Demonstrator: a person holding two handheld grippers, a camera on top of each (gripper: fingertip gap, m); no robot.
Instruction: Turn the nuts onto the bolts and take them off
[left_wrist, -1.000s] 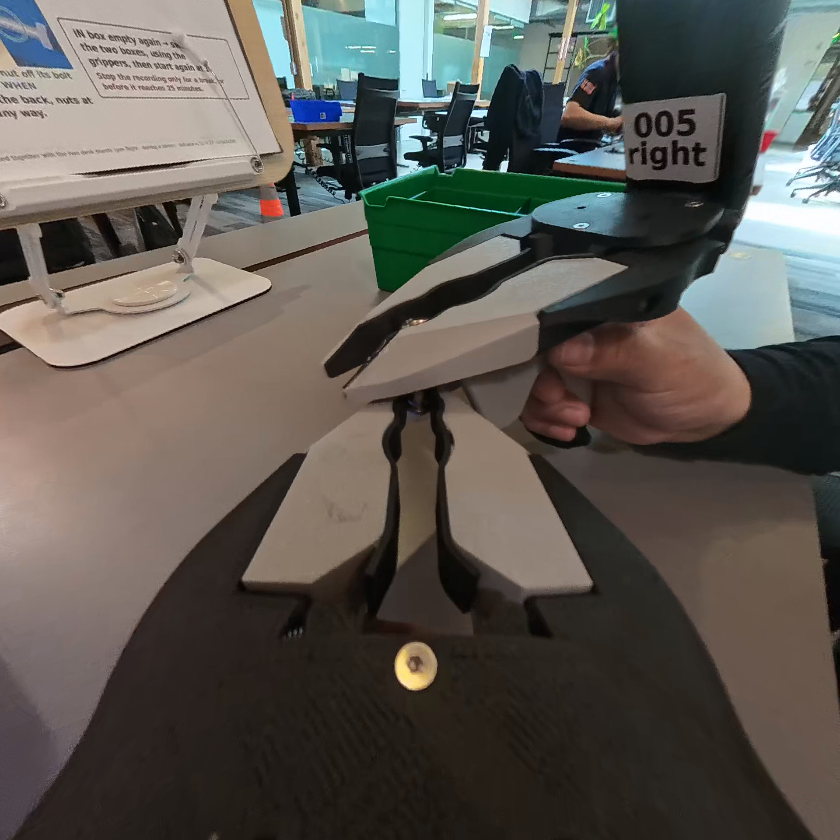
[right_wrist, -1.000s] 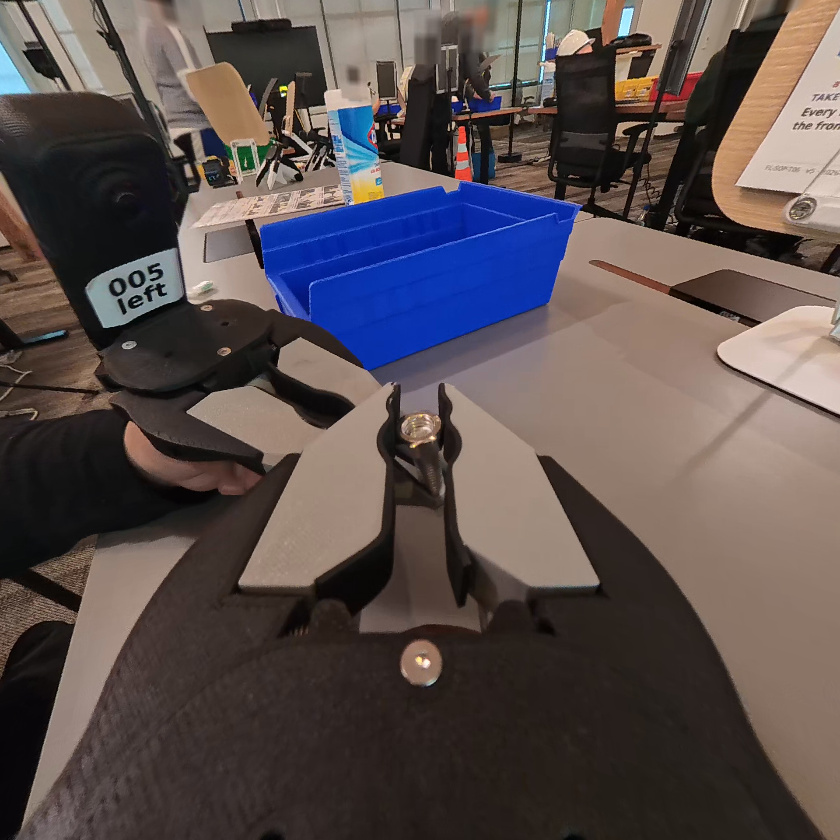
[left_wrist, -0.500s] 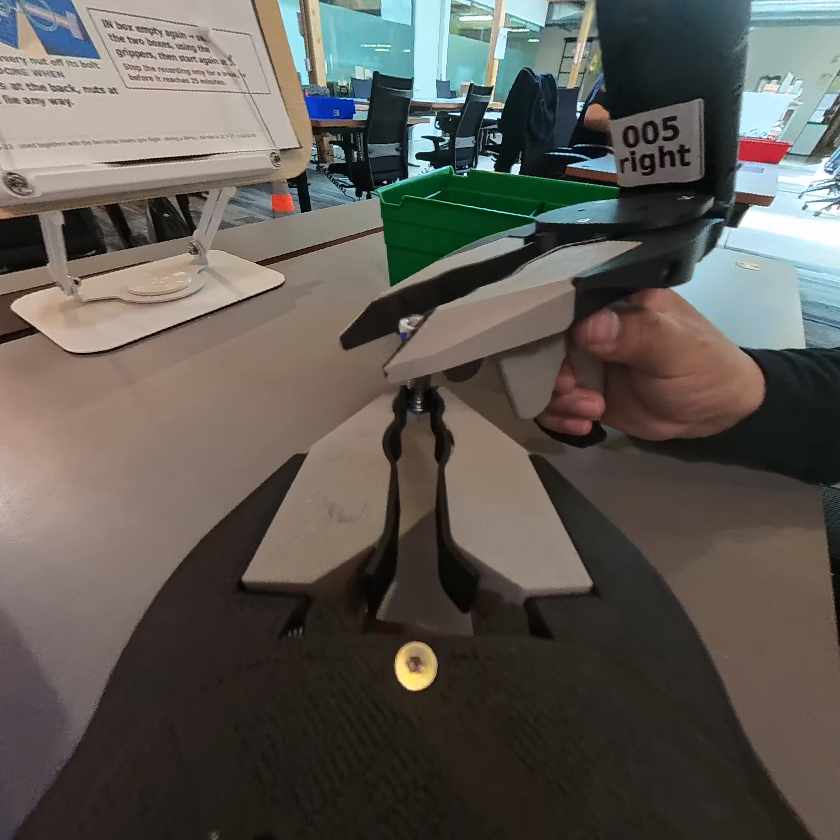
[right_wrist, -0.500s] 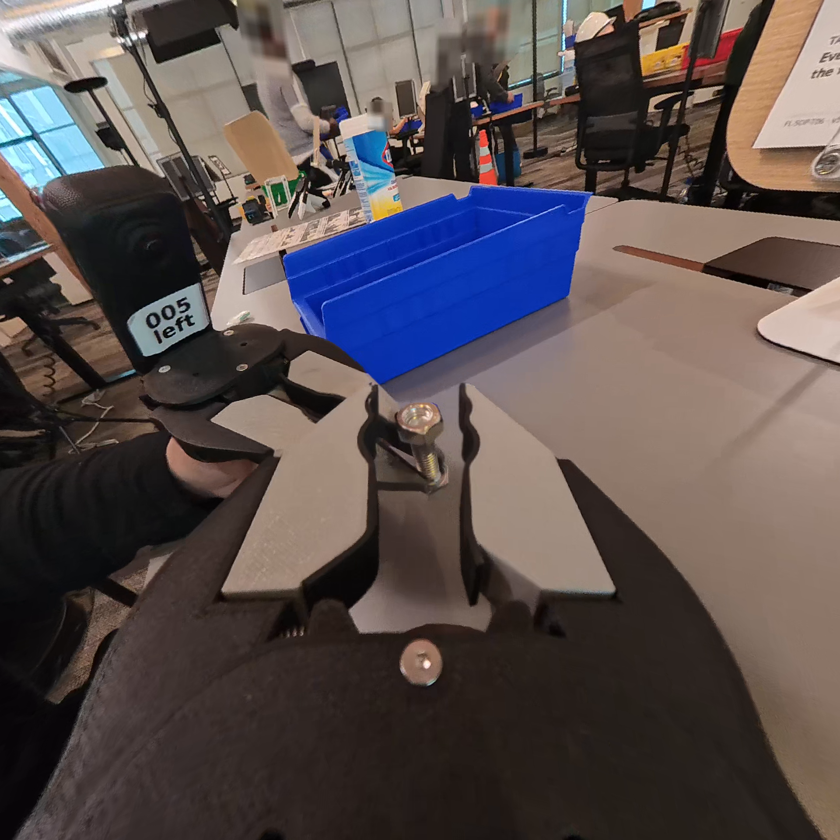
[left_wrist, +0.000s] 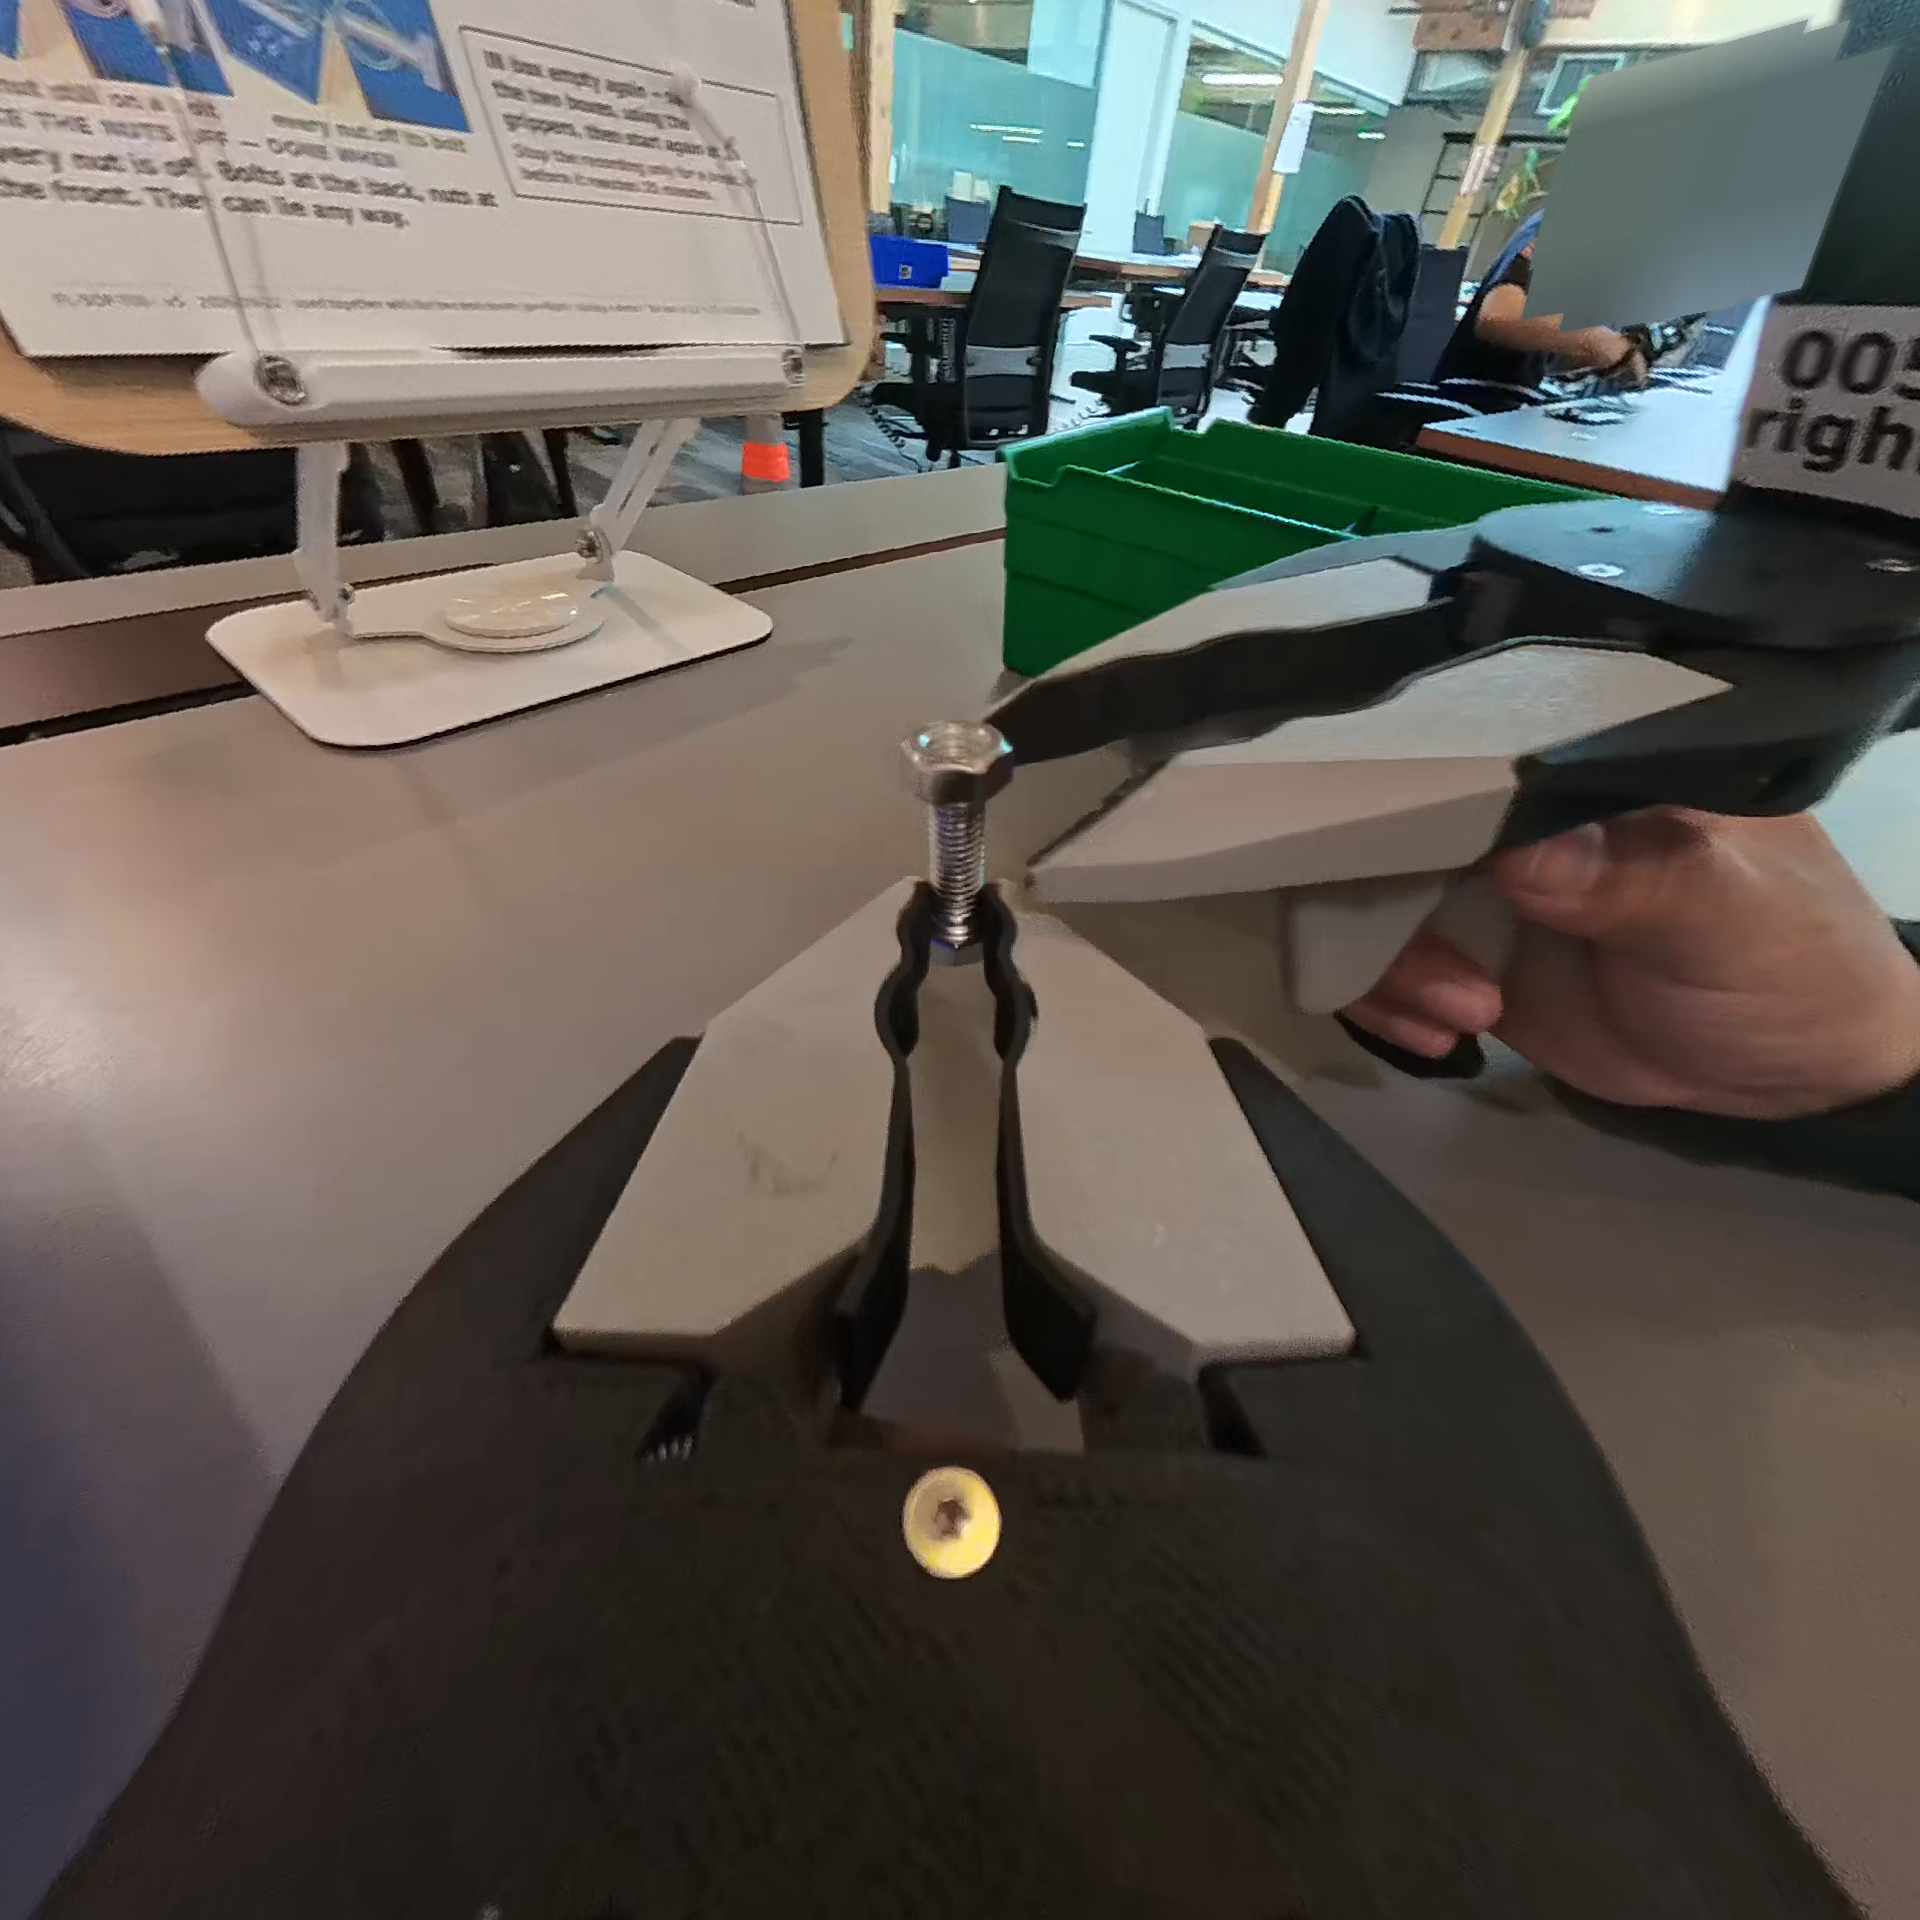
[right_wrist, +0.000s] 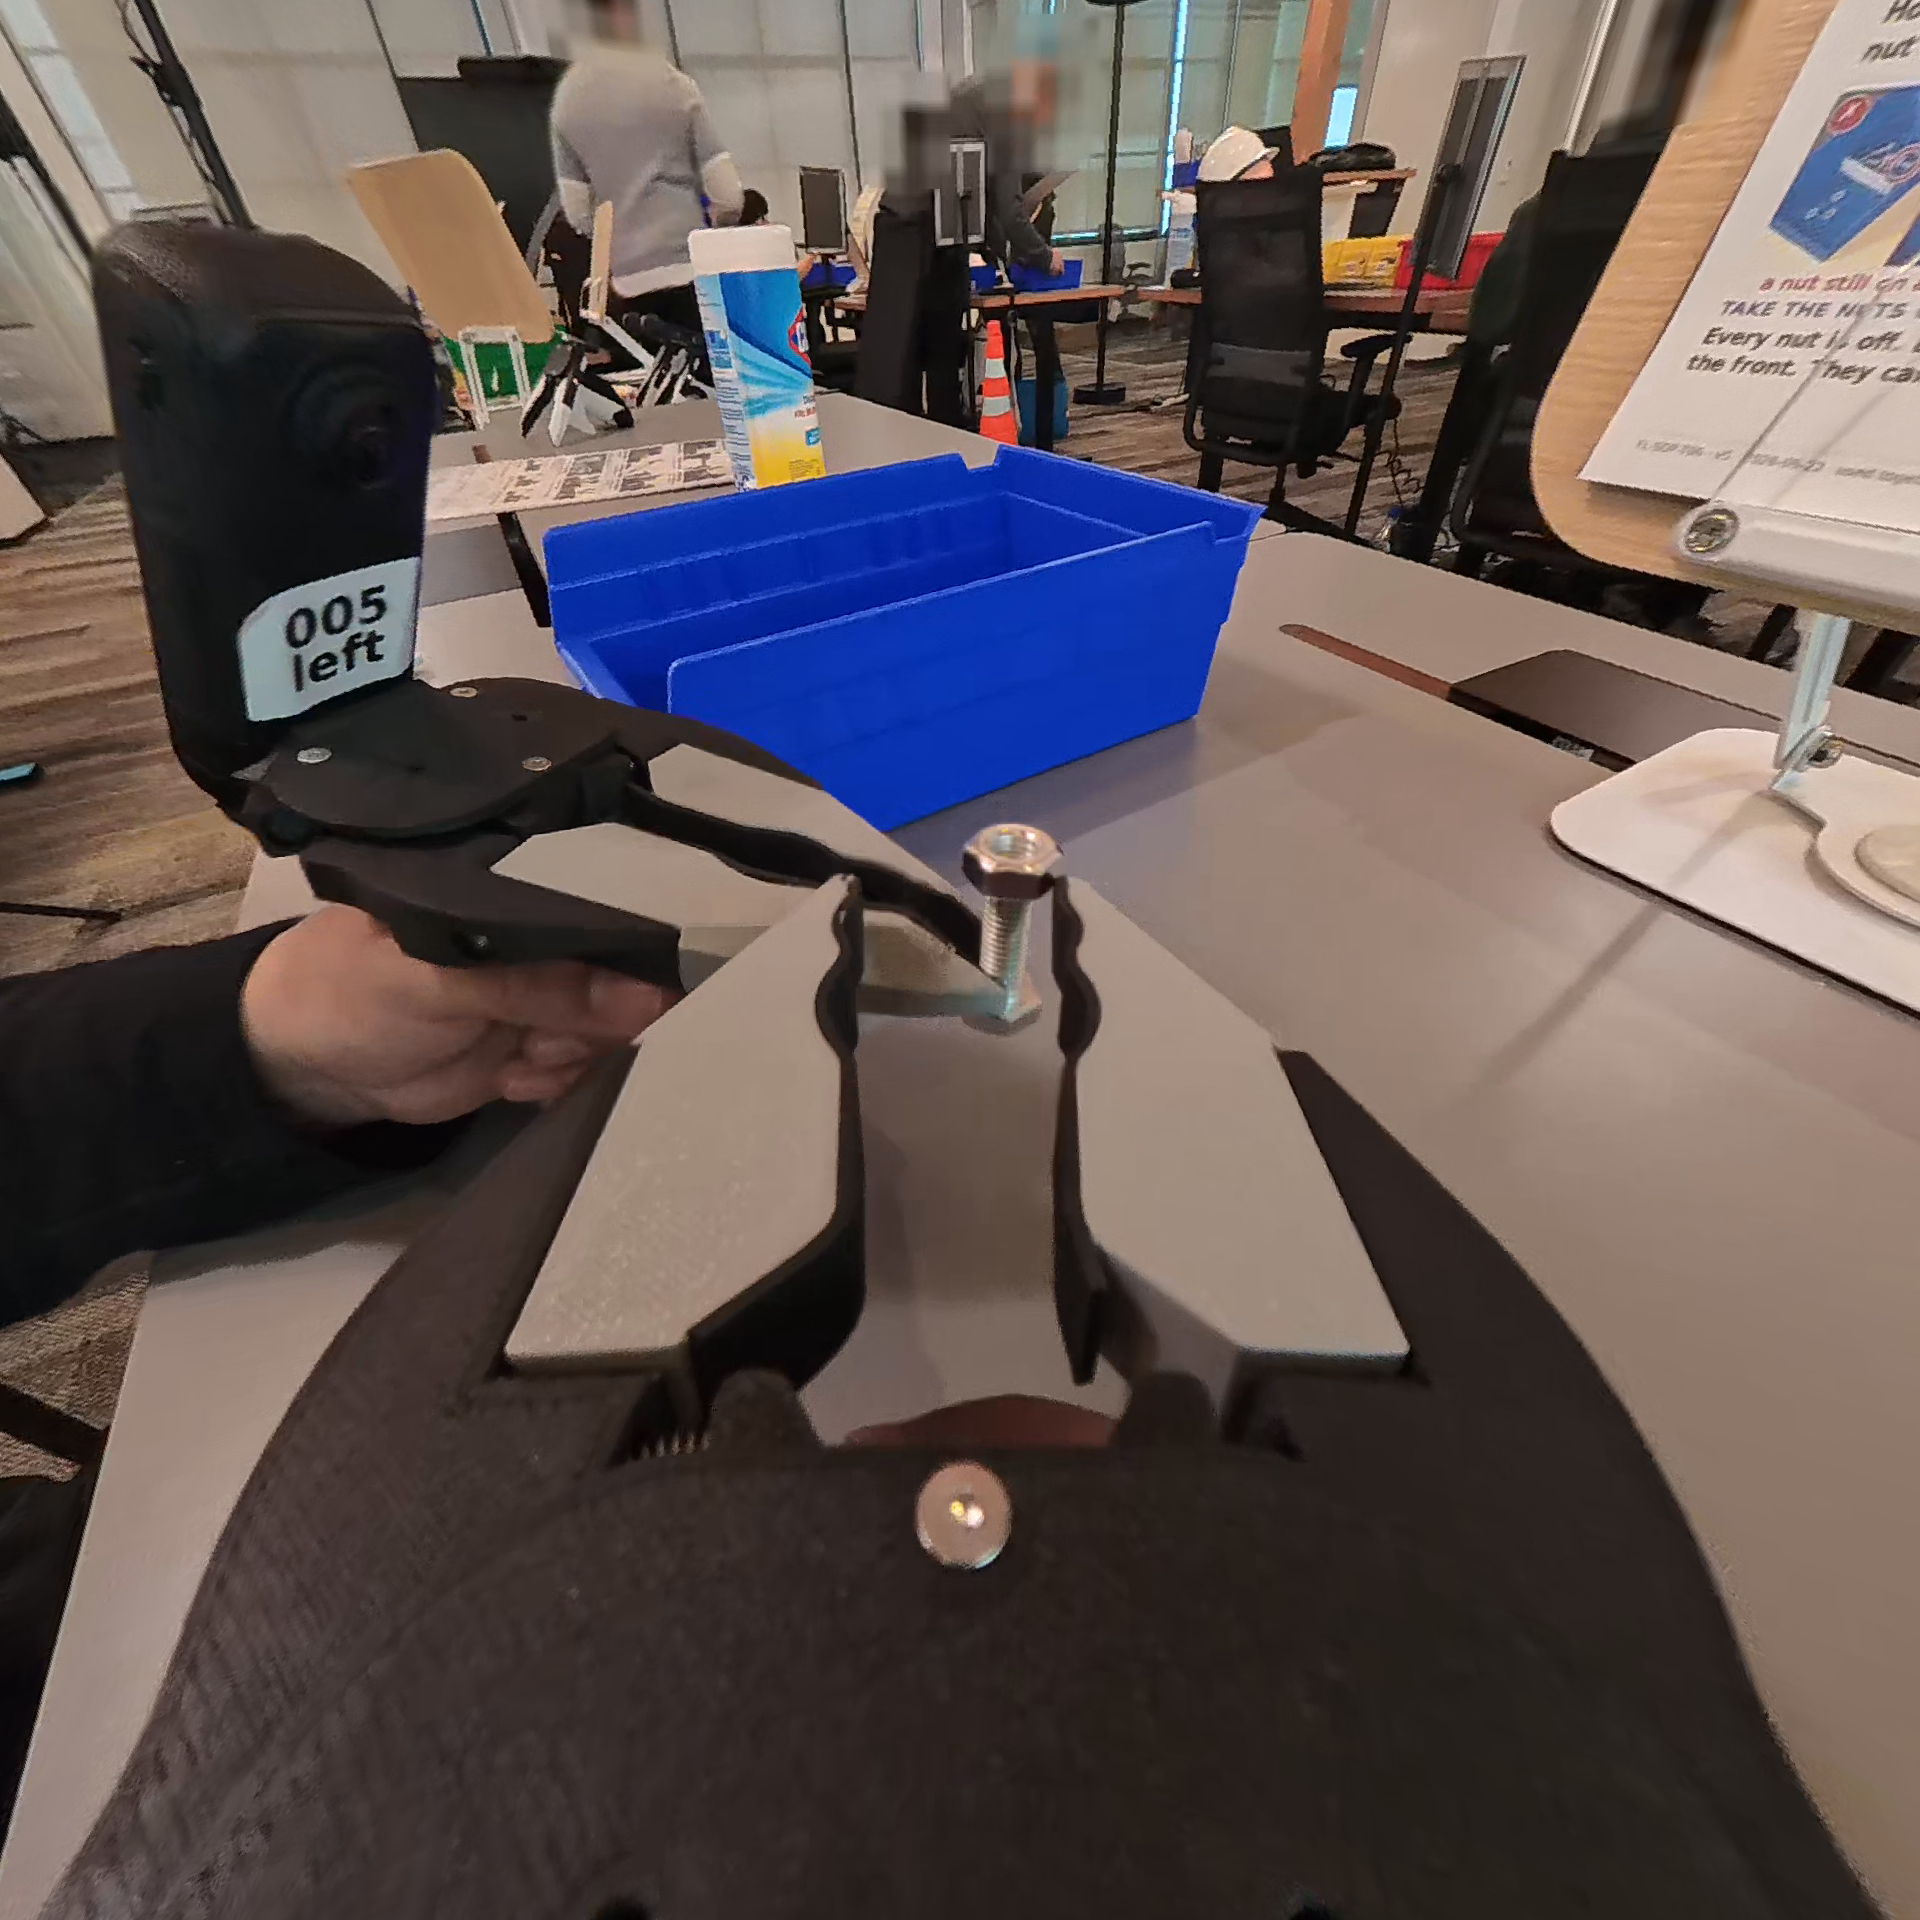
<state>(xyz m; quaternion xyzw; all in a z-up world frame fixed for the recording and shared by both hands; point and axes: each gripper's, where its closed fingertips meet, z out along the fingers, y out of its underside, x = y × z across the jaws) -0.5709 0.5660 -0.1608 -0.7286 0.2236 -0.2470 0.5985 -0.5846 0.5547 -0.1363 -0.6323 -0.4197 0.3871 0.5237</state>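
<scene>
Bolt (left_wrist: 953, 868) upright above the grey table (left_wrist: 312, 935), between the green bin (left_wrist: 1122, 561) and blue bin (right_wrist: 935, 665). Left gripper (left_wrist: 956, 925) is closed on the bolt's head at the bottom, holding it steady. Right gripper (right_wrist: 951, 935) stands open, its fingers (right_wrist: 1081, 997) either side of the shaft, gripping nothing. Nut (left_wrist: 953, 756) sits at the very top of the thread. For a clean turn, I'd close squarely on the nut's flats, keep in line with the bolt, and twist without tilting
</scene>
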